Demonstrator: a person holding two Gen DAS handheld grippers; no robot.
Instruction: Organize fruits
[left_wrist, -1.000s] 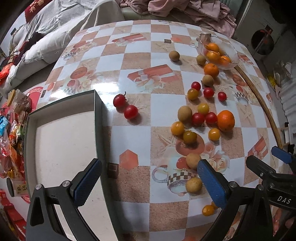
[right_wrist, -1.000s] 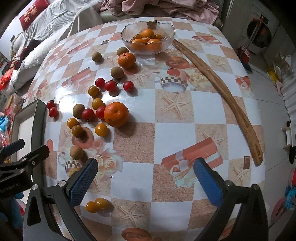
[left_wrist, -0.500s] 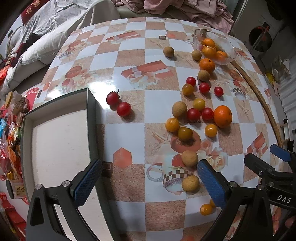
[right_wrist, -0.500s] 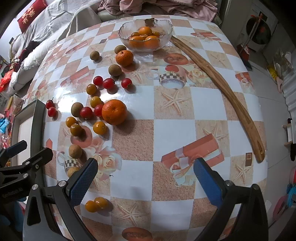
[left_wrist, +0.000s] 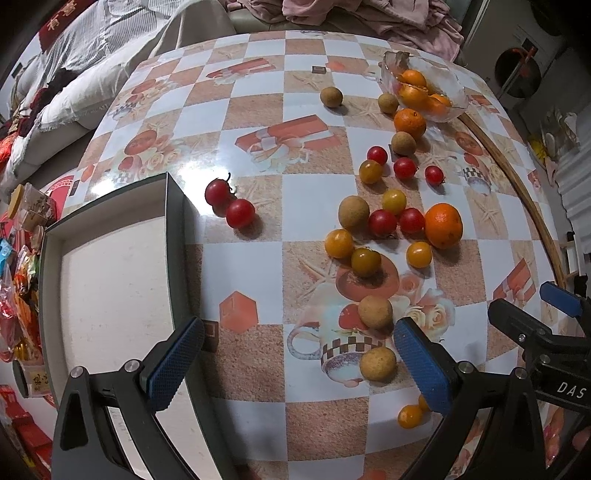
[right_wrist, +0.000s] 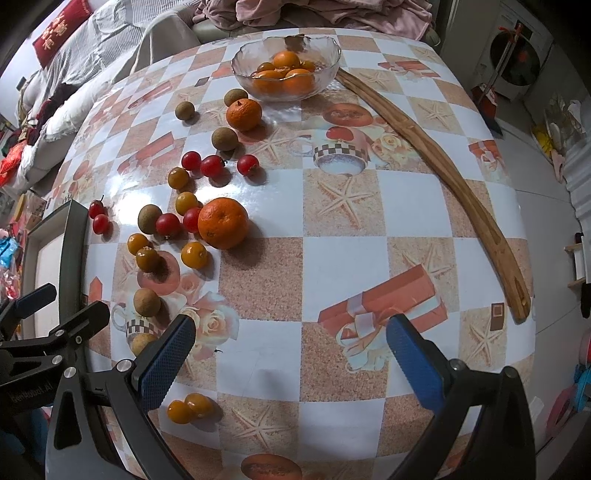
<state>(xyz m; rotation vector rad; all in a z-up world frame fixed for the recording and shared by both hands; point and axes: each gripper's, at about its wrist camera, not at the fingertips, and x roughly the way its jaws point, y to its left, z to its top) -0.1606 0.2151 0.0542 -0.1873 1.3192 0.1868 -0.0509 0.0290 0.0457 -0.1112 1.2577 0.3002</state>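
Observation:
Loose fruit lies on the checked tablecloth: red cherry tomatoes (left_wrist: 240, 213), yellow tomatoes (left_wrist: 338, 243), brown longans (left_wrist: 375, 312) and a big orange (left_wrist: 443, 225), also seen in the right wrist view (right_wrist: 222, 222). A glass bowl (right_wrist: 325, 51) at the far side holds oranges. A dark-rimmed white tray (left_wrist: 177, 236) stands at the left. My left gripper (left_wrist: 295, 365) is open and empty above the near table, a longan (left_wrist: 378, 363) close to its right finger. My right gripper (right_wrist: 288, 358) is open and empty over the near middle.
A long wooden stick (right_wrist: 436, 158) lies along the table's right edge. Snack packets (left_wrist: 14, 258) lie beside the tray on the left. A sofa with bedding and clothes (right_wrist: 317, 14) stands behind the table. Two small yellow tomatoes (right_wrist: 188, 408) sit near the front edge.
Both grippers have moved slightly forward over the table; the fruit appears a little nearer. Both stay open and empty. No fruit has moved.

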